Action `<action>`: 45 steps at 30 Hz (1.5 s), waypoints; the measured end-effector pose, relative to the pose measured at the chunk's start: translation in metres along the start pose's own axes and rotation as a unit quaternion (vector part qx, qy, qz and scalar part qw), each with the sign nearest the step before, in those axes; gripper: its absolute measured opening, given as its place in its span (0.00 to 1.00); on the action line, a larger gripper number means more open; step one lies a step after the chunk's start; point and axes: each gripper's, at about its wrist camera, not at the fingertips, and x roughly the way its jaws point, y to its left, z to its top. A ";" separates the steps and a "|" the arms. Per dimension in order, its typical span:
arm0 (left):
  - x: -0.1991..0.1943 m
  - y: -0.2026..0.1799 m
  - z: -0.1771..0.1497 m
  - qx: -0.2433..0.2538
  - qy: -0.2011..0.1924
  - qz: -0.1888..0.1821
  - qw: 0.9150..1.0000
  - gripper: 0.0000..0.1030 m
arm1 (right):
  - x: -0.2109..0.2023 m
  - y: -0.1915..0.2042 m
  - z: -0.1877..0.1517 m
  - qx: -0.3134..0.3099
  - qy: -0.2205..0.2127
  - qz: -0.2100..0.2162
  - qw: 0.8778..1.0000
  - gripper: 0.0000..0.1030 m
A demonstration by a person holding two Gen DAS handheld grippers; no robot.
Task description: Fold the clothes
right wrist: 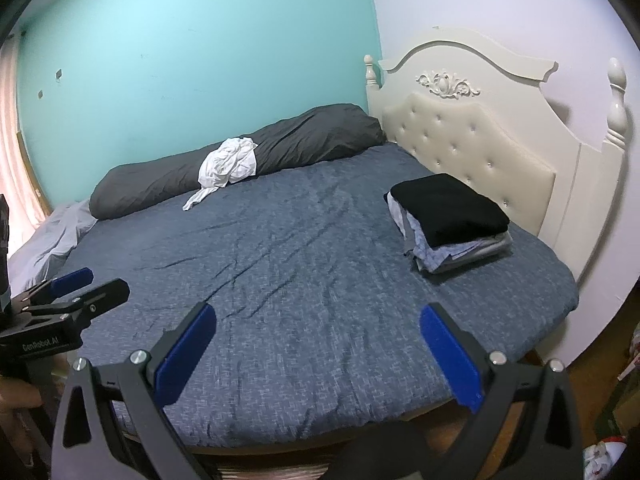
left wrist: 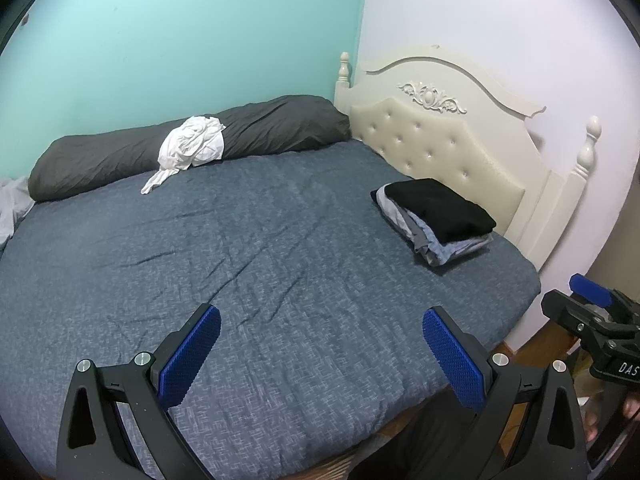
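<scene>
Both grippers hang over the near edge of the bed (left wrist: 280,240), whose mattress is covered in a wrinkled, blue-grey patterned sheet. The left gripper (left wrist: 322,344) has its two black fingers with blue textured pads (left wrist: 192,356) spread wide apart, holding nothing. The right gripper (right wrist: 318,344) is likewise wide apart and empty, with blue pads (right wrist: 186,354) on its black fingers. Each gripper shows at the edge of the other's view: the right one past the bed's near right corner in the left wrist view, the left one above the near left part of the bed in the right wrist view.

A crumpled white garment (left wrist: 192,144) lies at the bed's far edge, draped over the middle of a long dark grey bolster pillow (left wrist: 180,144) that runs along the teal wall (left wrist: 180,40); one loose end of the garment trails down onto the sheet. It is well apart from both grippers.

Near the right edge of the bed, just beside the cream tufted headboard (left wrist: 440,144), sits a stack of folded clothes (left wrist: 436,220): a black folded piece on top, with pale blue and grey pieces under it.

At the far left corner of the bed, some pale grey cloth (right wrist: 52,236) is bunched beside the end of the bolster.
</scene>
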 end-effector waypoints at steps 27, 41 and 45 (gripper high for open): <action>-0.003 -0.004 -0.001 0.004 -0.006 0.009 1.000 1.00 | -0.006 -0.004 -0.002 0.004 -0.008 -0.012 1.000 1.00; -0.003 -0.003 0.001 0.004 -0.013 0.014 1.000 1.00 | -0.007 -0.002 0.003 -0.005 -0.017 -0.013 1.000 1.00; -0.003 -0.004 0.002 0.004 -0.015 0.014 1.000 1.00 | -0.009 -0.003 0.004 -0.005 -0.021 -0.012 1.000 1.00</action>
